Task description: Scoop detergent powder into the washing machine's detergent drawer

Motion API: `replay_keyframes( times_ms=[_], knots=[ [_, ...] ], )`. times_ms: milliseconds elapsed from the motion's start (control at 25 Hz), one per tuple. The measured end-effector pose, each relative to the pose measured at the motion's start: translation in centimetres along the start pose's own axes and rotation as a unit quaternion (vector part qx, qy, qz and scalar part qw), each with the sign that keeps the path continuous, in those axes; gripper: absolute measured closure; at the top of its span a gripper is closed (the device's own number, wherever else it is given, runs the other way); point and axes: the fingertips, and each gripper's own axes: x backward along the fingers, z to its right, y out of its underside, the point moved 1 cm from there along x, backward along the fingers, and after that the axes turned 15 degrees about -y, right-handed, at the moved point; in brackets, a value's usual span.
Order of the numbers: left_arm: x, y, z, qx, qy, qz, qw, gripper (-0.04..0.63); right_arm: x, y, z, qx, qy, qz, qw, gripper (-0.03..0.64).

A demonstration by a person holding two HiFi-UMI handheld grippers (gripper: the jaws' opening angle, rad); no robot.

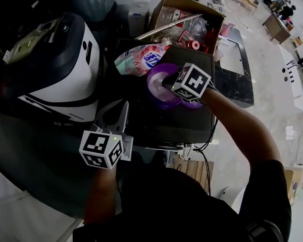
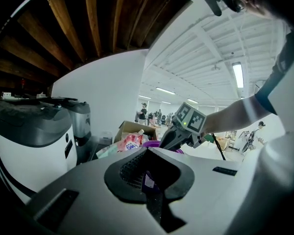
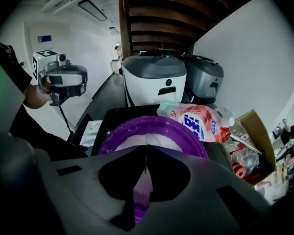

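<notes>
At far left of the head view, a white domed appliance point(image 1: 65, 64) stands beside a dark machine top point(image 1: 156, 127). Left gripper point(image 1: 117, 116): held over the near-left corner of that top, well apart from the bowl. Its own view shows the jaws drawn together, with only a small purple patch in the hollow behind them; what the patch is cannot be told. Detergent bag point(image 1: 139, 59): pink and white, lying on its side at the back of the top, just behind the bowl. Purple bowl point(image 1: 156, 87): resting on the top and holding white detergent powder point(image 3: 137, 141). Right gripper point(image 3: 146, 151): poised over the bowl, jaws closed on the translucent purple handle of a scoop point(image 3: 139, 192). Cardboard box point(image 1: 212, 19): open, behind the machine at right, filled with mixed items.
</notes>
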Motion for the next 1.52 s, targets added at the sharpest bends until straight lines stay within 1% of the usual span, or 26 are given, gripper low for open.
replay_keyframes(
  times_ms=[320, 480, 640, 920, 1520],
  knots=[
    [0.4, 0.4, -0.1, 0.001, -0.001, -0.002, 1.0000, 0.588, -1.3, 0.0, 0.5, 0.022, 0.019, -0.056, 0.998, 0.594],
    [0.6, 0.6, -0.2, 0.003, -0.002, -0.004, 1.0000, 0.588, -1.7, 0.1, 0.5, 0.017, 0.016, -0.065, 0.998, 0.594],
    [0.8, 0.8, -0.3, 0.005, -0.004, -0.005, 1.0000, 0.588, -2.4, 0.1, 0.2, 0.007, 0.004, -0.064, 0.998, 0.594],
    [1.0, 1.4, -0.6, 0.009, -0.006, -0.009, 0.9999, 0.588, -3.1, -0.1, -0.2, 0.013, -0.011, -0.077, 0.997, 0.594],
    [1.1, 1.3, -0.9, 0.004, -0.011, -0.011, 0.9999, 0.588, -2.9, 0.8, -1.6, -0.007, -0.072, -0.106, 0.992, 0.595]
  ],
)
